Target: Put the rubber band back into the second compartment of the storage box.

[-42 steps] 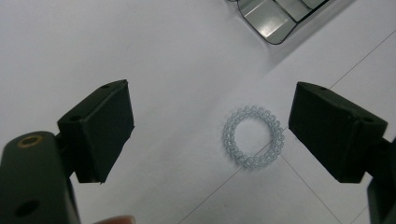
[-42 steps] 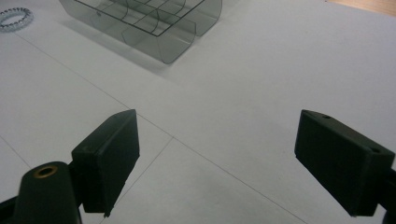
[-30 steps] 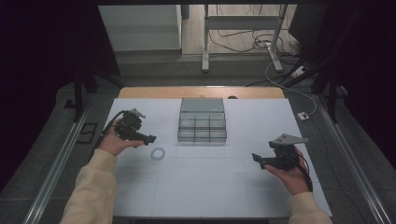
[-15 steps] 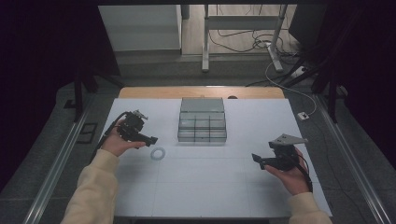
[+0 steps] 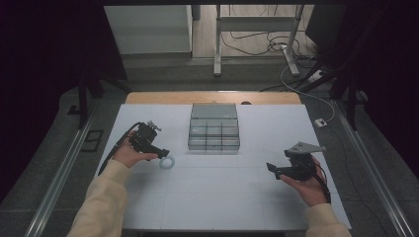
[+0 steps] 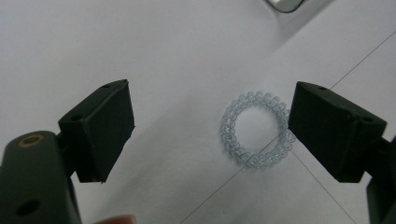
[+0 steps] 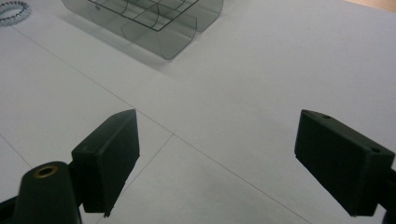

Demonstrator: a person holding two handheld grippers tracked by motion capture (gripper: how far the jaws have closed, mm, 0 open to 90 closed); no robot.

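Note:
A clear spiral hair tie [image 5: 167, 162] lies flat on the white table [image 5: 212, 197], left of centre. My left gripper [image 5: 164, 154] hovers just above it, open; in the left gripper view the hair tie [image 6: 257, 129] sits between the jaws, close against the right one, and my left gripper [image 6: 210, 128] holds nothing. My right gripper [image 5: 271, 168] is held at the right side of the table, open and empty; in the right gripper view my right gripper [image 7: 215, 154] looks over bare table toward the organizer box [image 7: 154, 21], with the hair tie [image 7: 14, 12] at the far upper left.
A clear grey organizer box [image 5: 214, 128] with several compartments stands at the middle back of the table. Behind the table are a wooden edge [image 5: 212, 97], desk legs and cables on the floor. Metal rails run along both sides.
My left gripper has shifted a little toward the hair tie. The right gripper has barely moved.

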